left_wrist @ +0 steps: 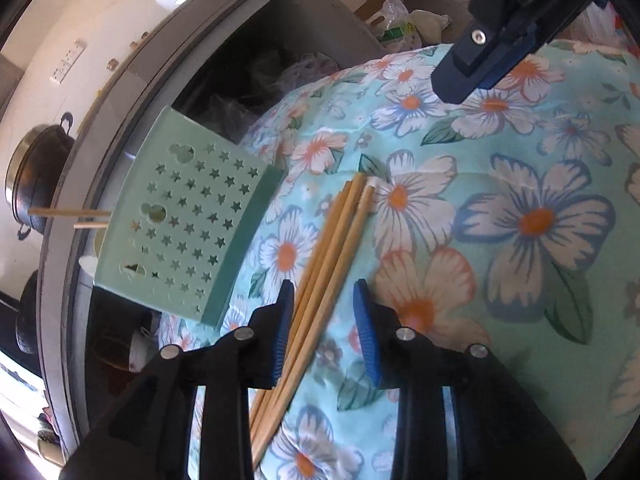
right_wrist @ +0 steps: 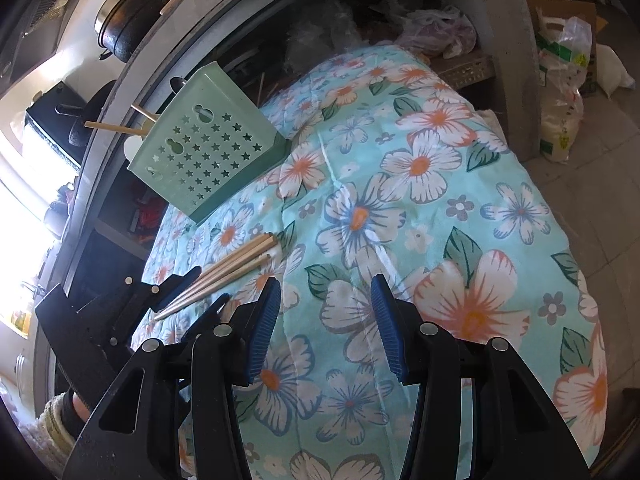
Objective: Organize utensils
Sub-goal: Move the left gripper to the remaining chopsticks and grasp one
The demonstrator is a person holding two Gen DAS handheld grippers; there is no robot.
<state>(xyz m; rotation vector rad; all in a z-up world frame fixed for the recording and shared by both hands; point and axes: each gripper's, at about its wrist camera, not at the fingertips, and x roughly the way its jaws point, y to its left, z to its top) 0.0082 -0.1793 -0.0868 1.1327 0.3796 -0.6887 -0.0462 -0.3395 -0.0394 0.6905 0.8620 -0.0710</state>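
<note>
A bundle of wooden chopsticks (left_wrist: 332, 248) lies on the floral cloth (left_wrist: 500, 264). My left gripper (left_wrist: 324, 312) is open, its two blue pads either side of the chopsticks' near part. It also shows in the right wrist view (right_wrist: 192, 292) around the chopsticks (right_wrist: 224, 272). A green utensil holder (left_wrist: 188, 220) with star holes lies tilted at the cloth's left edge, two sticks poking out of its far end; it shows in the right wrist view too (right_wrist: 204, 148). My right gripper (right_wrist: 324, 320) is open and empty above the cloth, seen top right in the left wrist view (left_wrist: 476, 68).
A grey counter edge (left_wrist: 120, 92) curves along the left behind the holder. A black pot (right_wrist: 132, 28) sits on the counter. Plastic bags (right_wrist: 564, 80) and a box stand on the floor at the right. The floral cloth (right_wrist: 460, 240) spreads to the right.
</note>
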